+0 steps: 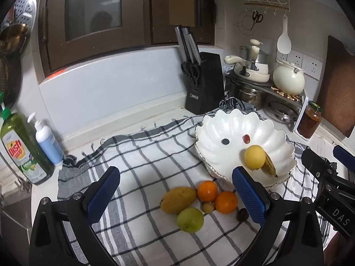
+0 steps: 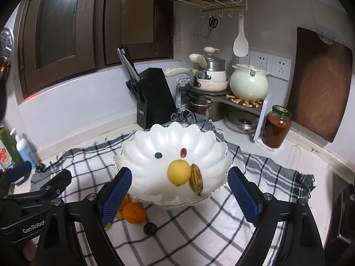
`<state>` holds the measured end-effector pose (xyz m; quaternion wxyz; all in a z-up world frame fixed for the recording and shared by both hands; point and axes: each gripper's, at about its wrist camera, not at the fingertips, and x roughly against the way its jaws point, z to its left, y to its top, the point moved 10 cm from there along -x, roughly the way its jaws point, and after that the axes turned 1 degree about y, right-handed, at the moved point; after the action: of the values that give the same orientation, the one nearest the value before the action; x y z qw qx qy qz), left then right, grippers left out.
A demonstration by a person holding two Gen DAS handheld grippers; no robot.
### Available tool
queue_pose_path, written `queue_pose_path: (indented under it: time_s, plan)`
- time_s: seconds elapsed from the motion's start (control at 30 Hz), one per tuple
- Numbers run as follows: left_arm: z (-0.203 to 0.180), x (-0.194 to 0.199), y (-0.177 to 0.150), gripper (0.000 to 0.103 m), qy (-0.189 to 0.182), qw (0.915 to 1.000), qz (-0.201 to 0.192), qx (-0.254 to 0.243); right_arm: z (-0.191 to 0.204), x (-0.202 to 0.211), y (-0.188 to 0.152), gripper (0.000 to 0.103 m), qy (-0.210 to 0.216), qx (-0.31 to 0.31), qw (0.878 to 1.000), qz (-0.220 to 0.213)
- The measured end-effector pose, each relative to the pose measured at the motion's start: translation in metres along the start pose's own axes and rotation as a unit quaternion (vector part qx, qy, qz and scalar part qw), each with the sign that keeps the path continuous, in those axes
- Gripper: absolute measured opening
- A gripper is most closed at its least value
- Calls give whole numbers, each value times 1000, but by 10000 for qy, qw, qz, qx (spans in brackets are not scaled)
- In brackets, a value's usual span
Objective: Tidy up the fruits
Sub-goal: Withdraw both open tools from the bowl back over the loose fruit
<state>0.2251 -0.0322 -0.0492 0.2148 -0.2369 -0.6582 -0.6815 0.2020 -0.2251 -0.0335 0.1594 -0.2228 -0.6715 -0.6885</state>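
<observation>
Both the left gripper point(image 1: 175, 196) and the right gripper point(image 2: 179, 196) hold their fingers wide apart, empty. The loose fruits point(image 1: 199, 201) lie on the checked cloth point(image 1: 137, 155) near the scalloped bowl point(image 1: 224, 119). The oranges point(image 1: 225, 201) appear firm, round and prone to roll: grip across the middle. The mango point(image 1: 177, 199) looks softer: squeeze it lightly.

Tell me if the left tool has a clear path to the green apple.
Probably yes: the left tool is open and empty, the green apple lies uncovered on the checked cloth between its fingers' lines, mango close behind.
</observation>
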Motion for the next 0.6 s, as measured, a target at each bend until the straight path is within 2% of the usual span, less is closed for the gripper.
queue_pose_path:
  time_s: [0.6]
  plan:
    - [-3, -25, -50, 103, 81, 9995, 300, 9, -3, -22, -51, 89, 94, -6, 9993, 353]
